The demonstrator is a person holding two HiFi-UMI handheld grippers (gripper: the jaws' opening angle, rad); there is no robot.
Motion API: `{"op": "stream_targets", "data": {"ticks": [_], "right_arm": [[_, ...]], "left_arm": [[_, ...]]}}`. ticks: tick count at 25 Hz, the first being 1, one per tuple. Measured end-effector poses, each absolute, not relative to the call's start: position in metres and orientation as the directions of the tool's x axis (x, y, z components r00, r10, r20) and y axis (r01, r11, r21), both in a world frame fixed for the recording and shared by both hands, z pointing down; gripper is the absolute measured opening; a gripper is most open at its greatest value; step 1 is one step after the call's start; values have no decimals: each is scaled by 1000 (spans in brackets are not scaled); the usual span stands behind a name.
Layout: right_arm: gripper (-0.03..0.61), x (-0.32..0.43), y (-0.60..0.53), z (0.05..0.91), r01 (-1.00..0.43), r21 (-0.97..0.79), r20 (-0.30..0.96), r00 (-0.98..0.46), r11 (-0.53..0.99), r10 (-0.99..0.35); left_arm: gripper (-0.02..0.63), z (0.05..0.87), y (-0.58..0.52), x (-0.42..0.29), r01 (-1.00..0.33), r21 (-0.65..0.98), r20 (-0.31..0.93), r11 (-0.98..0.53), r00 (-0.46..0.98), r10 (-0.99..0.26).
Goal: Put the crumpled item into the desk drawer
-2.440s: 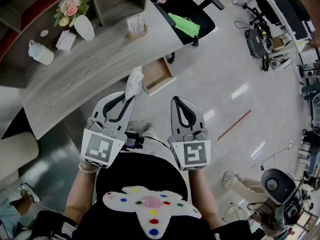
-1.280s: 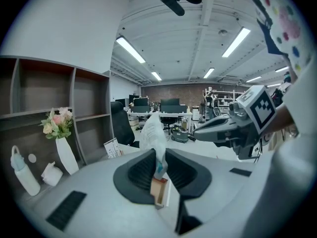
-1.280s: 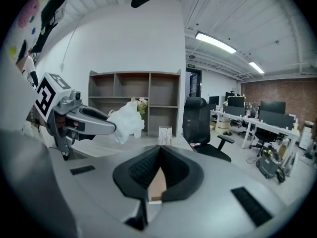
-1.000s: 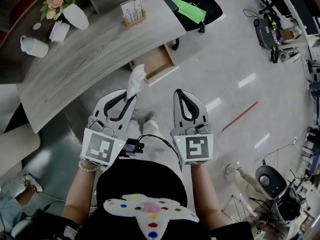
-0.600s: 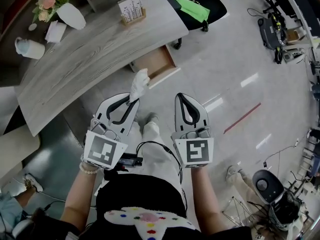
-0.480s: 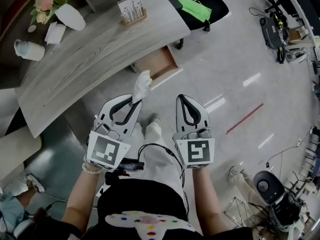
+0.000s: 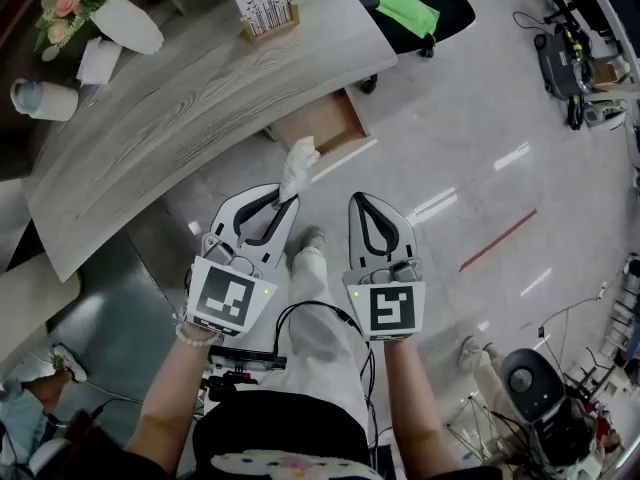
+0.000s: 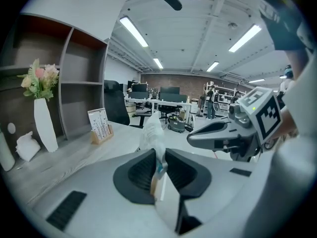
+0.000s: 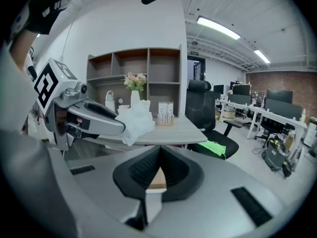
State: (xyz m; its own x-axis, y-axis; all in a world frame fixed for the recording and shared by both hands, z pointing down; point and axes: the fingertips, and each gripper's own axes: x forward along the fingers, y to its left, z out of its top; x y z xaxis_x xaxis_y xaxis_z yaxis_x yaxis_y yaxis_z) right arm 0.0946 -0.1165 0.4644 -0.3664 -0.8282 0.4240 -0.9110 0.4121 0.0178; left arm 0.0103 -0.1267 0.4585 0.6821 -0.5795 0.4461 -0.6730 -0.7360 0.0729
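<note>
A crumpled white tissue (image 7: pixel 298 166) sticks out of my left gripper (image 7: pixel 290 198), which is shut on its lower end. It hangs in the air just short of the open wooden drawer (image 7: pixel 318 128) under the grey desk (image 7: pixel 200 93). In the left gripper view the tissue (image 8: pixel 152 132) rises between the dark pads of the left gripper (image 8: pixel 159 163). My right gripper (image 7: pixel 362 200) is held level beside the left one, shut and empty. The right gripper view shows the right gripper (image 9: pixel 159 151) with its jaws together, and the tissue (image 9: pixel 134 120) at the tip of the left gripper (image 9: pixel 106 124).
A black office chair with a green cloth (image 7: pixel 402 6) stands past the drawer. On the desk are a wooden card holder (image 7: pixel 266 8), a white vase with flowers (image 7: pixel 125 20), a tissue pack (image 7: pixel 97 60) and a white jug (image 7: pixel 40 98). Red tape (image 7: pixel 497 240) marks the floor.
Both grippers and the person have moved toward the desk. The tissue in the left gripper is now closer to the open drawer. Neither grip has changed.
</note>
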Motion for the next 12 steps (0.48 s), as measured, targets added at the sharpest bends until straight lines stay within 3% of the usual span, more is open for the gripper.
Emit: {"op": "stream_targets", "data": {"ticks": [12], "right_arm": [[5, 100, -126, 527, -918, -9, 466, -355, 397, -811]], "left_arm": [[66, 543, -142, 18, -665, 104, 508, -739, 675, -536]]}}
